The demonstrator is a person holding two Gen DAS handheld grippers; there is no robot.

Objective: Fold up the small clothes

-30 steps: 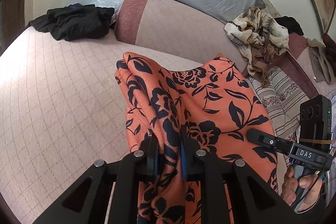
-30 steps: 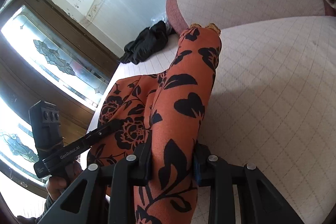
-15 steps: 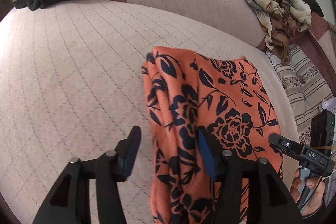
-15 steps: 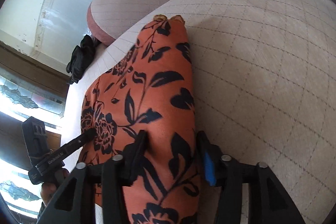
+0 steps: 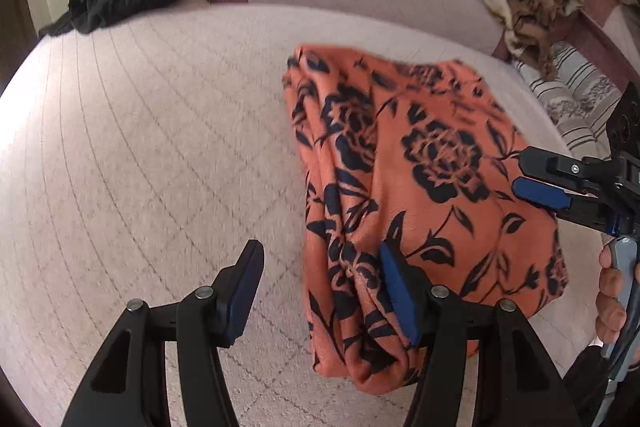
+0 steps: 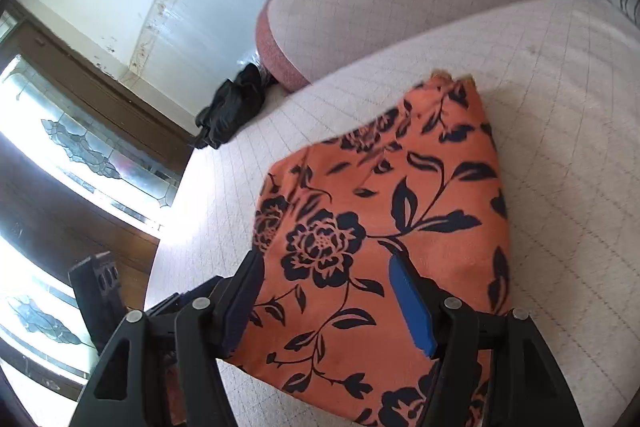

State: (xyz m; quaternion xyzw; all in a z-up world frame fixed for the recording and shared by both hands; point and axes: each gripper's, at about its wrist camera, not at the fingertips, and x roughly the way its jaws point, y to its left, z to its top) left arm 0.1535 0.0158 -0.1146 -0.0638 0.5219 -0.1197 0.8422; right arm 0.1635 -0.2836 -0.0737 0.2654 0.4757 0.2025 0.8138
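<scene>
Lying folded on the bed (image 5: 160, 147), orange cloth (image 5: 420, 187) with black flowers, bunched at 6 o'clock; left gripper (image 5: 320, 291) spread wide, empty. Filling centre, cloth (image 6: 380, 227) flat beneath splayed, empty right gripper (image 6: 328, 295).

— What do you see on your left gripper (image 5: 322, 285)?

— Black plastic arms with triangular cut-outs, silver round screws on the joints, and blue pads on the inner faces of the fingers (image 5: 394, 287).

— And your right gripper (image 6: 328, 301)?

— The same: black frame, silver screws, blue pads. In the left view, your bare hand (image 5: 610, 301) holds its grey handle; the skin is light brown.
</scene>
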